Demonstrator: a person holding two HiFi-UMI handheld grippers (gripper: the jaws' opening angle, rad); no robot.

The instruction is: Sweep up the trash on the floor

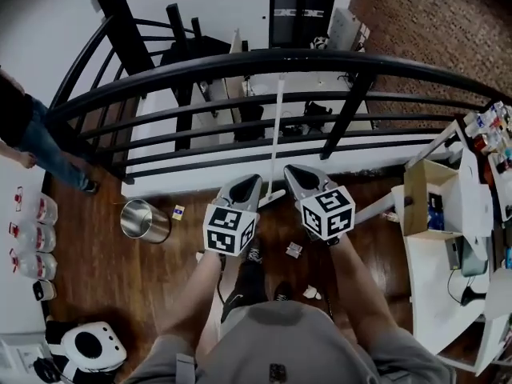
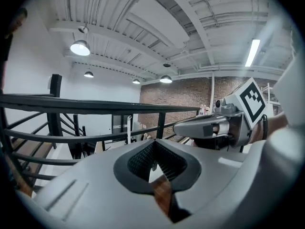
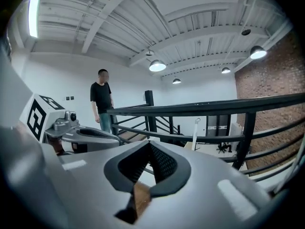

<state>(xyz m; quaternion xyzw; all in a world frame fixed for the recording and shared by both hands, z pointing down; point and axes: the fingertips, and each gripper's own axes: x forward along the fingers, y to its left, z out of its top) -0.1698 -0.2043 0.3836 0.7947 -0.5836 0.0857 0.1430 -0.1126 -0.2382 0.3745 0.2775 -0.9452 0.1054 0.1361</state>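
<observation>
- A person stands on a dark wooden floor [image 1: 120, 286] and holds the left gripper [image 1: 250, 182] and the right gripper [image 1: 293, 172] side by side. Both point toward a curved black metal railing [image 1: 240, 62].
- The left gripper's fingers are pressed together with nothing between them. The right gripper's fingers are also closed tight and empty, so neither tool carries anything.
- A long white-handled tool [image 1: 277, 126], judged to be the broom, leans upright against the railing just beyond the gripper tips. Neither gripper touches it.
- The trash lies scattered around the person's feet:
  - a small grey-white crushed wrapper [image 1: 294, 250] is just below the right gripper's marker cube;
  - a crumpled white paper scrap [image 1: 312, 293] is nearer the person's feet;
  - a small yellow-and-white card [image 1: 178, 211] rests just beside a round shiny metal bin [image 1: 144, 220] at the left.
- The scraps lie apart, not gathered into a pile, and none can be seen in the bin, so by these pictures the sweeping has not begun.
- What is left appears to be the whole job: grasping the white handle, drawing the scraps together and getting them off the floor.
- A bystander in a dark top and blue jeans [image 1: 32, 134] stands at the far left, well apart from the trash.
</observation>
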